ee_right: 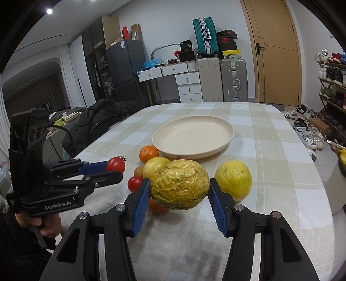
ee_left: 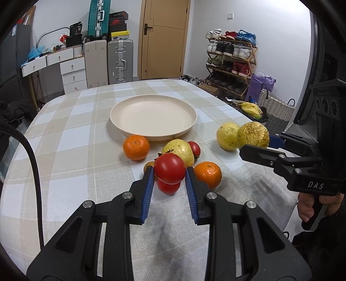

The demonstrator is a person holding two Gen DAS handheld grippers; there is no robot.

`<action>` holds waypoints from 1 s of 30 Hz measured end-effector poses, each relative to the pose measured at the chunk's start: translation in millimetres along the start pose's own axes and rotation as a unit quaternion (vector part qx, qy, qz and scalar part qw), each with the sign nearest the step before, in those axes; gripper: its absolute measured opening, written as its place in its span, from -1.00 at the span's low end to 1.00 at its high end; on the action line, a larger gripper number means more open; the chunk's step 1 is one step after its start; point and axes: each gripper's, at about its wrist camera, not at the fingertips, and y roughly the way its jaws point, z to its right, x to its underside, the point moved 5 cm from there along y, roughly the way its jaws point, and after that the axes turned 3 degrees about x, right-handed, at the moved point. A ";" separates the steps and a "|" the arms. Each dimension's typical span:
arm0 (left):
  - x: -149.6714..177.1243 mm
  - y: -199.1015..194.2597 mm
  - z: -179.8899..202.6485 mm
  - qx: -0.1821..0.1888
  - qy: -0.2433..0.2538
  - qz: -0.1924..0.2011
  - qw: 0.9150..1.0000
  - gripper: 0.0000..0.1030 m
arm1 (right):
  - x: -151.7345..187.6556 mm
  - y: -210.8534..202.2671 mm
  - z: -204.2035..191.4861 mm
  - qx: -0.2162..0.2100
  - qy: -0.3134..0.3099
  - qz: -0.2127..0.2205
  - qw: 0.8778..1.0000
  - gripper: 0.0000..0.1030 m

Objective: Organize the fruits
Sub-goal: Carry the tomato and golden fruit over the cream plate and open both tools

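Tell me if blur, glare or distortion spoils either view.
Left wrist: sharp; fisheye bends the table edges; tomato crisp. Right wrist: the yellow fruit beside the held wrinkled fruit looks smeared; ceiling light flares top left.

Bench cloth (ee_left: pixel 64 134): beige and white check.
Plate (ee_left: pixel 153 116): plain cream.
Held tomato (ee_left: pixel 169 168): glossy red.
Wrinkled fruit (ee_right: pixel 180 184): golden yellow.
Mandarin (ee_left: pixel 136 147): orange.
Fingers (ee_left: pixel 148 190): blue pads, black frame.

- a small brownish fruit (ee_left: pixel 149 164) is mostly hidden behind the left gripper's near finger
- bananas (ee_right: pixel 342 153) are cut by the right edge
- shoe-box lettering too small
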 end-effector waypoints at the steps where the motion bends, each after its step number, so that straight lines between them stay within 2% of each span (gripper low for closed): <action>1: -1.2 -0.9 -1.6 -0.001 -0.002 0.002 1.000 -0.49 | -3.2 1.8 -2.0 -0.001 0.000 0.002 1.000 0.05; 10: -12.0 -3.3 -19.2 -0.017 -0.018 0.019 1.000 -0.49 | -22.1 13.3 -7.6 -0.003 0.002 0.010 1.000 0.05; 30: -50.1 5.3 -42.7 -0.040 -0.031 0.055 0.997 -0.49 | -56.9 37.6 8.3 0.008 0.030 0.012 0.999 0.05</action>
